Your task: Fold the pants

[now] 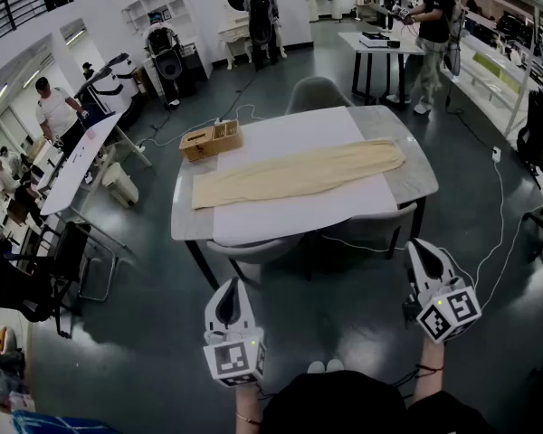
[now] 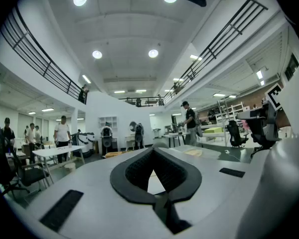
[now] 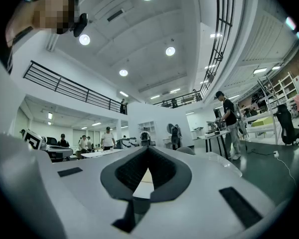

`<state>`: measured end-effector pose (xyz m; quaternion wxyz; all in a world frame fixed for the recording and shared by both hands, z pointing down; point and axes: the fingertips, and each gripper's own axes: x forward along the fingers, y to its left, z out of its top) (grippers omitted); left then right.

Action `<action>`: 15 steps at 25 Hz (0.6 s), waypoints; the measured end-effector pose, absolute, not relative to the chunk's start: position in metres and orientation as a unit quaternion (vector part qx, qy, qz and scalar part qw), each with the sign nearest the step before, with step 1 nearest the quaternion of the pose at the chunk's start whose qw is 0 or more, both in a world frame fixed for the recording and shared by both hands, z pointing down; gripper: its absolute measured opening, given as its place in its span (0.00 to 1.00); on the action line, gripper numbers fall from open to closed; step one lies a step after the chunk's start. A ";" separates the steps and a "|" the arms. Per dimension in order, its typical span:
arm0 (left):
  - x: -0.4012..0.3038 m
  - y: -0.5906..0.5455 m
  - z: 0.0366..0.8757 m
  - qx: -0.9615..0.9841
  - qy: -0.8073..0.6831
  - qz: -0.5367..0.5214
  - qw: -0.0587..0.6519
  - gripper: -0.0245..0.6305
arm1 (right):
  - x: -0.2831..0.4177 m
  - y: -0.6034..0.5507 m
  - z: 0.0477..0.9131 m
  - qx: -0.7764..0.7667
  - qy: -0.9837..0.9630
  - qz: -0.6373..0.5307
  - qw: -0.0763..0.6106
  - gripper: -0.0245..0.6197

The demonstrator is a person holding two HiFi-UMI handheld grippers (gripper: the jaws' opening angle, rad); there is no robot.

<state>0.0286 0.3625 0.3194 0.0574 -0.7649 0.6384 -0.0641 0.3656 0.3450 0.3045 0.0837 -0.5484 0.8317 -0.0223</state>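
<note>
One bench (image 1: 407, 165), grey top, with one white sheet (image 1: 290, 215) covering most of its middle. The bare grey shows at both ends of the bench.

One pair of pants (image 1: 299, 172), cream, lying flat and full length on the sheet along the bench. They run from near its left end almost to its right end, both legs together, not folded.

Three grey chairs at the bench: one (image 1: 317, 93) at its far side and two (image 1: 253, 247) (image 1: 371, 220) pushed in at its near side.

One wooden box (image 1: 211, 140) on the bench's far left corner, just beside the pants' left end and not touching them.

Two grippers, both on the near side of the bench, well apart from it and over the floor. Left gripper (image 1: 229, 292) stands before the bench's left half and right gripper (image 1: 423, 251) before its right corner.

In the left gripper view the jaws' tips meet, fully closed, with nothing between them (image 2: 153, 151). It is the same in the right gripper view: jaws closed tip to tip and holding nothing (image 3: 148, 149).
</note>
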 end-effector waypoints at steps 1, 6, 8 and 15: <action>0.028 0.363 0.323 -0.763 0.640 -0.067 0.056 0.05 | 0.367 0.345 0.305 -0.549 0.832 -0.022 0.083 0.06; 0.031 0.361 0.326 -0.759 0.645 -0.069 0.055 0.05 | 0.373 0.343 0.308 -0.549 0.831 -0.021 0.080 0.06; 0.034 0.360 0.326 -0.759 0.645 -0.071 0.054 0.05 | 0.376 0.341 0.308 -0.550 0.831 -0.022 0.081 0.06; 0.044 0.358 0.330 -0.756 0.649 -0.075 0.047 0.05 | 0.387 0.332 0.310 -0.549 0.830 -0.027 0.090 0.06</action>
